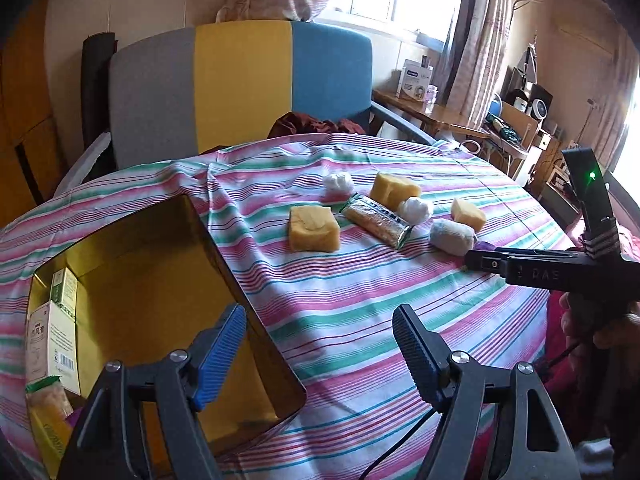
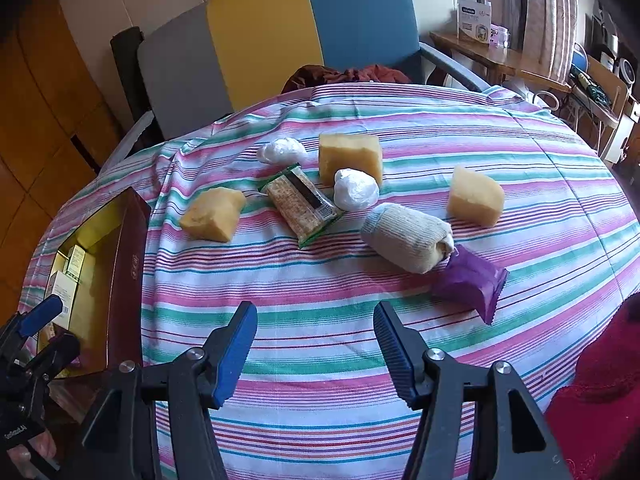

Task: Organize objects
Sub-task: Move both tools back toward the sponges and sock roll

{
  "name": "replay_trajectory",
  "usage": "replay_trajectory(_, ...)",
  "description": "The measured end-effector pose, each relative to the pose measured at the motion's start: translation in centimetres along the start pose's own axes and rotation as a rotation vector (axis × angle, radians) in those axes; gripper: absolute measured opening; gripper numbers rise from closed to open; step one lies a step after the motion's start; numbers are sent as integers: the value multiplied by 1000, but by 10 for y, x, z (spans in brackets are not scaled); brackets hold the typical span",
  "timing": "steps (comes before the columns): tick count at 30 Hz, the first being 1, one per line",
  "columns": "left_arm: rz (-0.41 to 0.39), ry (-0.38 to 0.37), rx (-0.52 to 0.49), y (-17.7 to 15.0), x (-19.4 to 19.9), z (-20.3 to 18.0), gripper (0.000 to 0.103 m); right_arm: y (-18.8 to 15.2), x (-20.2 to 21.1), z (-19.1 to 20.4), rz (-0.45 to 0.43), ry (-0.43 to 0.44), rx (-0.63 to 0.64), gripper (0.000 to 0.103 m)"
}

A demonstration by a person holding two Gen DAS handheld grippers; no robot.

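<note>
On the striped tablecloth lie three yellow sponges (image 2: 212, 214) (image 2: 350, 156) (image 2: 474, 196), two white wrapped balls (image 2: 282, 150) (image 2: 356, 188), a cracker packet (image 2: 304, 204), a rolled sock (image 2: 406, 236) and a purple packet (image 2: 472, 284). My right gripper (image 2: 316, 312) hangs open over bare cloth, short of the sock and the purple packet; in the left wrist view its tips (image 1: 476, 260) are near the sock (image 1: 452, 236). My left gripper (image 1: 316, 316) is open and holds nothing, above the near corner of the gold-lined box (image 1: 224, 256).
The box (image 2: 132, 248) at the table's left holds cartons (image 1: 52, 340) and a snack packet (image 1: 48, 396). A grey, yellow and blue chair (image 1: 240, 88) stands behind the table with a maroon cloth on its seat. A red sleeve (image 2: 600, 380) is at the right.
</note>
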State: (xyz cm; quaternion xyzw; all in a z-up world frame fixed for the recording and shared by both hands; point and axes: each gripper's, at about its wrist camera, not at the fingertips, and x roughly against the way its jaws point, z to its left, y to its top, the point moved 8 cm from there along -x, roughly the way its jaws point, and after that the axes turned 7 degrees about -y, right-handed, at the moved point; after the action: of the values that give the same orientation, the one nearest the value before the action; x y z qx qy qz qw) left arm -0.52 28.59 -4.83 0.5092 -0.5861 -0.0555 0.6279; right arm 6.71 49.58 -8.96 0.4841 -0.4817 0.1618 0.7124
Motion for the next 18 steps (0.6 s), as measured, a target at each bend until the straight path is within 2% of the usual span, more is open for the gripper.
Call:
replay_trajectory(4,-5,5,-10,7,-1,1,77,7,-5,-20,1,-39,-27,61)
replay_trajectory(7,-5,1,-20,17,-7,-1,77,24,-6,-39,-20,-83,-60,61)
replay_trajectory(10,18,-12,12,28,-19,-1,77,47,-8,-56,-64,-114,-90,63)
replay_trajectory(14,63,-36,57,45,-42,0,77,67,-21,-76,-111,-104,-150,65)
replay_trajectory(15,74,-23,55,48,-48,1,77,66,-26,-81,-110,-98,-172,65)
replay_trajectory(18,95,0,35,58,-68,2,78,54,-44,-95,-34,-53,-272,65)
